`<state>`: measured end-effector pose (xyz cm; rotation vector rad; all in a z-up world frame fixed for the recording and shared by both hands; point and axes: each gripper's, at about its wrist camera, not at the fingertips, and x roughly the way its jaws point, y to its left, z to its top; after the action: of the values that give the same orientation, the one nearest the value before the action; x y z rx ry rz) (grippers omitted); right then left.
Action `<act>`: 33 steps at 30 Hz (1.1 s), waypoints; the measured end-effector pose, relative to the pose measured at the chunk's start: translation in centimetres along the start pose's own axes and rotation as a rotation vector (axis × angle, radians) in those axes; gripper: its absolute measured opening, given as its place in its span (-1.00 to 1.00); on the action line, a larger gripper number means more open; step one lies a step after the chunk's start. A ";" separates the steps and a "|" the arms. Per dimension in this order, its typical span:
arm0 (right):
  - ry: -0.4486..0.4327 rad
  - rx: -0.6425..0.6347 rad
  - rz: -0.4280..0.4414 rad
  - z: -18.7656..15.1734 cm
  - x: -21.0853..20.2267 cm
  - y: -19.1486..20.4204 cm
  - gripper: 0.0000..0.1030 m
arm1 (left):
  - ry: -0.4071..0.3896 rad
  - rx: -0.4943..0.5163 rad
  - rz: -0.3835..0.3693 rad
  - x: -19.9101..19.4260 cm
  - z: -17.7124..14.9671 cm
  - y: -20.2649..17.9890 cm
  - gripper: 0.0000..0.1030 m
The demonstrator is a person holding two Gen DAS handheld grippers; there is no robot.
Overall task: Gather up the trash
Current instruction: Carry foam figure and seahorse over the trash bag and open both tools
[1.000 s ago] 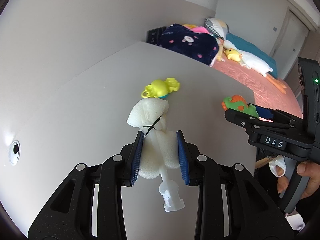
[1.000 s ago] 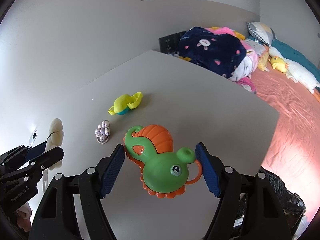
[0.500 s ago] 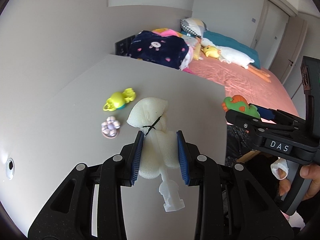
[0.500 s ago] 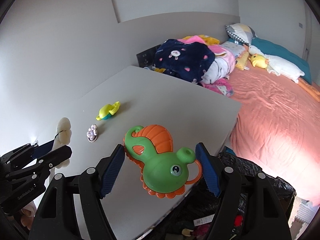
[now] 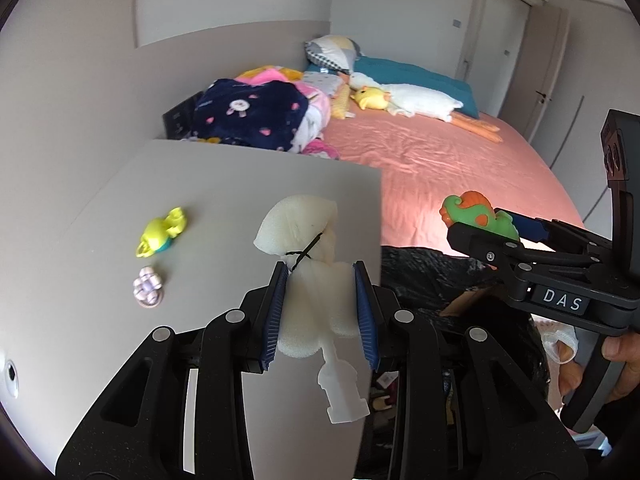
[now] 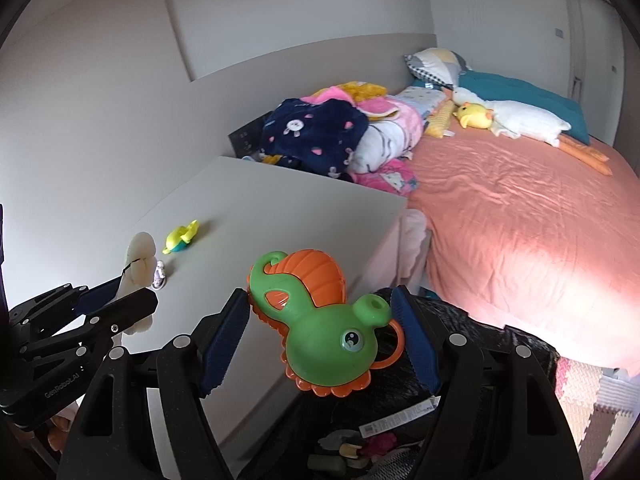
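Here a white foam piece sits clamped between the left tool's blue pads, its long axis running along the fingers, plastic stem toward the camera. The right tool grips a green toy, snout pointing right. Both hang at the desk edge above an open black bag; the bed lies beyond.

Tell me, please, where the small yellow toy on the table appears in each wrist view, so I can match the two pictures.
Left wrist: yellow toy at left of centre, on the grey table, up-left of the left gripper.
Right wrist: same toy at left, mid-height, small, beyond the gripped white foam piece.
Shared landmark: navy blanket behind the table's far edge.
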<state>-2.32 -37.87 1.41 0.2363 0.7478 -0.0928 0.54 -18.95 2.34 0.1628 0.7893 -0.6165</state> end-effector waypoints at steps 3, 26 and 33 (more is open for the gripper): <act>-0.013 0.026 -0.027 -0.3 -0.9 -1.4 0.43 | -0.002 0.031 -0.024 0.3 0.4 -1.4 -0.37; -0.078 0.169 -0.190 -2.5 -5.8 -8.5 0.43 | 0.005 0.200 -0.190 1.8 1.7 -8.9 -0.37; -0.093 0.211 -0.232 -3.2 -7.2 -10.1 0.43 | 0.024 0.264 -0.246 2.5 1.6 -11.6 -0.37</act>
<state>-11.40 -46.91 2.22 0.3432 0.6708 -0.4018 -3.81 -30.06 2.73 0.3181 0.7542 -0.9532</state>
